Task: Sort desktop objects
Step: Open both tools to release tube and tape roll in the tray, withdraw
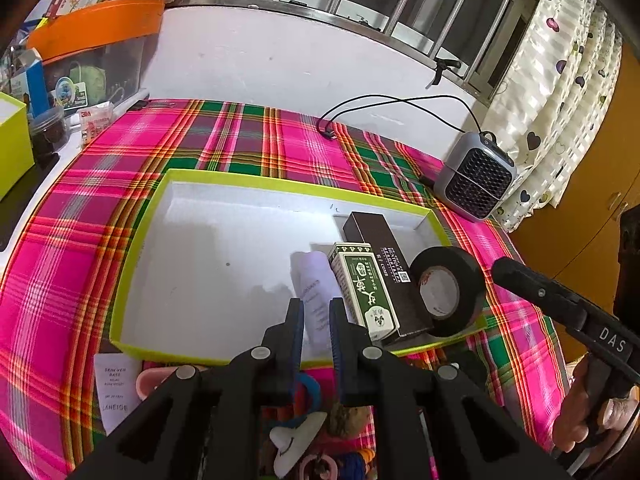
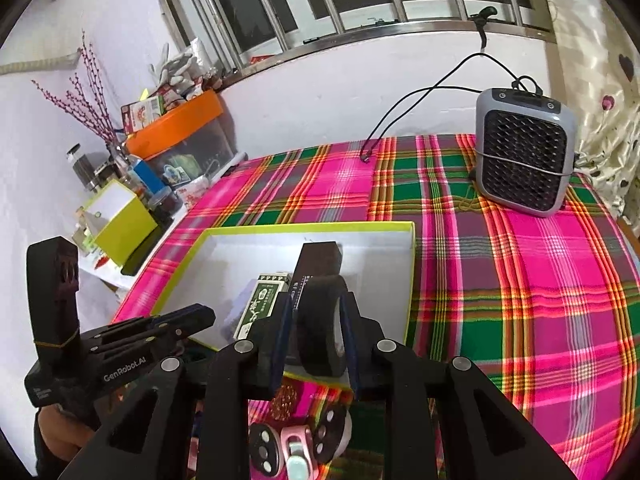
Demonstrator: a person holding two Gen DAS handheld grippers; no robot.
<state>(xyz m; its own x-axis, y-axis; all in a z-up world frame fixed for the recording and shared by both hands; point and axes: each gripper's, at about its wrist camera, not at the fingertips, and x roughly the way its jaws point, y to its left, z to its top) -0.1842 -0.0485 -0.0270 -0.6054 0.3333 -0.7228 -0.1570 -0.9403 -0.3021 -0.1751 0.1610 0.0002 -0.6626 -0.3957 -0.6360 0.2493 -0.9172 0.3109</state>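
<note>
A white tray with a lime rim [image 1: 280, 184] lies on the plaid cloth. In its near right corner are a pale lilac tube [image 1: 314, 280], a green-and-white box [image 1: 364, 292] and a long dark brown box [image 1: 384, 256]. A black tape roll [image 1: 444, 288] stands on edge against the brown box. My left gripper [image 1: 316, 312] is shut over the tube's near end, which shows behind its fingers. My right gripper [image 2: 316, 300] is slightly open, its tips at the edge of the tape roll [image 2: 320, 320]. No pad presses on the roll.
A grey fan heater [image 2: 524, 160] with a black cable stands at the back right. Loose small items, including a white card [image 1: 112, 388] and a pink gadget [image 2: 296, 448], lie in front of the tray. An orange-lidded bin [image 1: 96, 24] and a lime box [image 2: 120, 220] crowd the left.
</note>
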